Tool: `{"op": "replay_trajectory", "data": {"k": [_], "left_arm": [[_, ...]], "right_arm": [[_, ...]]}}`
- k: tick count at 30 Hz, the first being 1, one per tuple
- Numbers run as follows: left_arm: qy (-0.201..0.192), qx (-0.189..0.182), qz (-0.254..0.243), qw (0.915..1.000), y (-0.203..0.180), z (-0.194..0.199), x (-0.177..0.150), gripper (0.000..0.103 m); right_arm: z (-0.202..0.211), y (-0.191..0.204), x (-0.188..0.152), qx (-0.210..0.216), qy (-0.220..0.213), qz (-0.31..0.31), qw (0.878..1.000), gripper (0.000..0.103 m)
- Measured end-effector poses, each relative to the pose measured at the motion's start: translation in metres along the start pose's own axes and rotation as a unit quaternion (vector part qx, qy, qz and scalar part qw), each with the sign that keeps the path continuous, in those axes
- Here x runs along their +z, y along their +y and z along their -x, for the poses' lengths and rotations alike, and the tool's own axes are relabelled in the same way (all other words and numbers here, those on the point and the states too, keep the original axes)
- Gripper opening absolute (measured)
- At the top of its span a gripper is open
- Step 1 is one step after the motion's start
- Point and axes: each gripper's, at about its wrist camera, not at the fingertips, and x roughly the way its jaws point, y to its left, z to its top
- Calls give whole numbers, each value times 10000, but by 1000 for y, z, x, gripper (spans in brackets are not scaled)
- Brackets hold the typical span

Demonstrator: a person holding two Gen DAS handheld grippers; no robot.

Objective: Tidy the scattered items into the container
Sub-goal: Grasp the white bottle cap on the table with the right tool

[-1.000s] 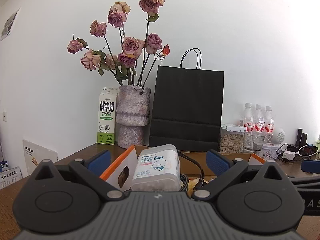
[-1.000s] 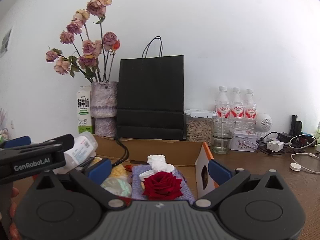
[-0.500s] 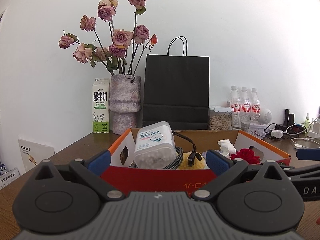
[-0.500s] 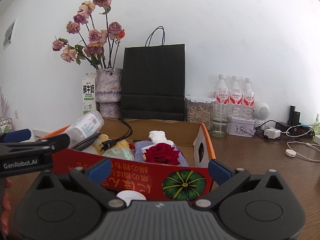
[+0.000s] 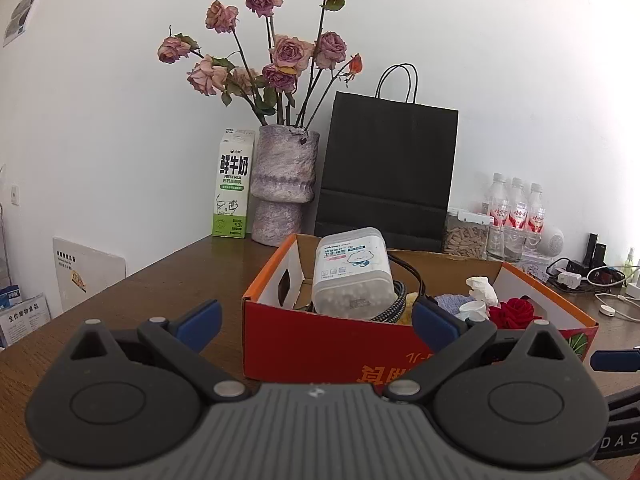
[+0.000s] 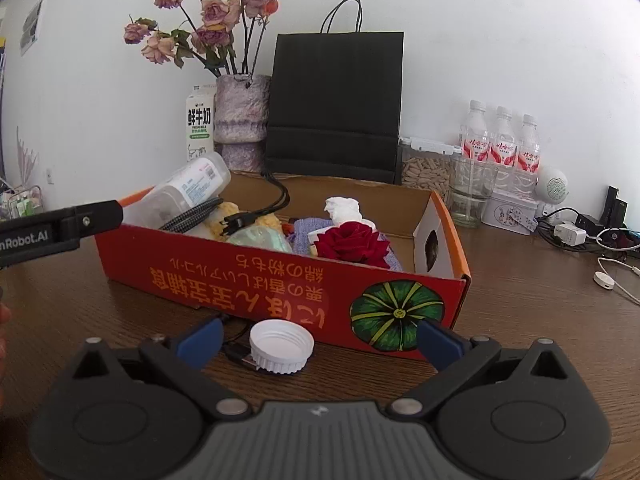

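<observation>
The red cardboard box (image 6: 256,280) stands on the wooden table and holds a clear cotton-swab tub (image 5: 352,272), a black cable (image 6: 276,204), a red rose (image 6: 352,242), a white tissue (image 6: 342,208) and soft cloths. A white bottle cap (image 6: 281,346) and a small black USB plug (image 6: 240,354) lie on the table in front of the box, between my right gripper's open fingers. My right gripper (image 6: 320,342) is open and empty. My left gripper (image 5: 316,320) is open and empty, in front of the box's left end (image 5: 320,348).
A vase of dried roses (image 5: 284,184), a milk carton (image 5: 234,188) and a black paper bag (image 5: 388,176) stand behind the box. Water bottles (image 6: 500,144), a glass (image 6: 472,192), a seed jar (image 6: 426,168) and chargers with cables (image 6: 580,236) are at the right.
Both grippers have pulled back from over the box and dropped lower. The box front, the white cap and the plug have come into view.
</observation>
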Motion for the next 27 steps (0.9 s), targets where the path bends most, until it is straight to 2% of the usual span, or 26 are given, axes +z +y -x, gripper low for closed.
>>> {"op": "replay_trajectory", "data": {"k": [3, 7, 11, 16, 18, 20, 21, 24, 26, 27], "left_arm": [[62, 17, -91, 9999, -3, -1, 0, 103], [171, 70, -20, 9998, -1, -4, 0, 103], [274, 63, 43, 9996, 1, -6, -1, 103], [285, 48, 16, 9996, 0, -7, -1, 103], [315, 53, 20, 9995, 0, -8, -1, 103], [361, 52, 38, 9993, 0, -9, -1, 103], [387, 47, 49, 9992, 0, -10, -1, 103], [440, 24, 84, 9990, 1, -11, -1, 103], [463, 25, 93, 9989, 1, -11, -2, 103], [475, 25, 102, 9988, 1, -11, -1, 103]], "right_arm": [[-9, -1, 1, 1, 261, -79, 9996, 103], [-35, 0, 0, -12, 1019, -161, 9947, 103], [-37, -3, -2, -51, 1015, -354, 9942, 103], [-31, -5, 2, -132, 667, -505, 9964, 103], [-34, -4, 3, -83, 732, -531, 9959, 102], [-38, -3, 4, -11, 830, -528, 9952, 89], [-39, -3, 4, 26, 840, -536, 9950, 87], [-36, -3, 5, 36, 745, -574, 9956, 68], [-36, -5, 4, 60, 752, -635, 9951, 42], [-36, -6, 4, 71, 759, -655, 9949, 41]]}}
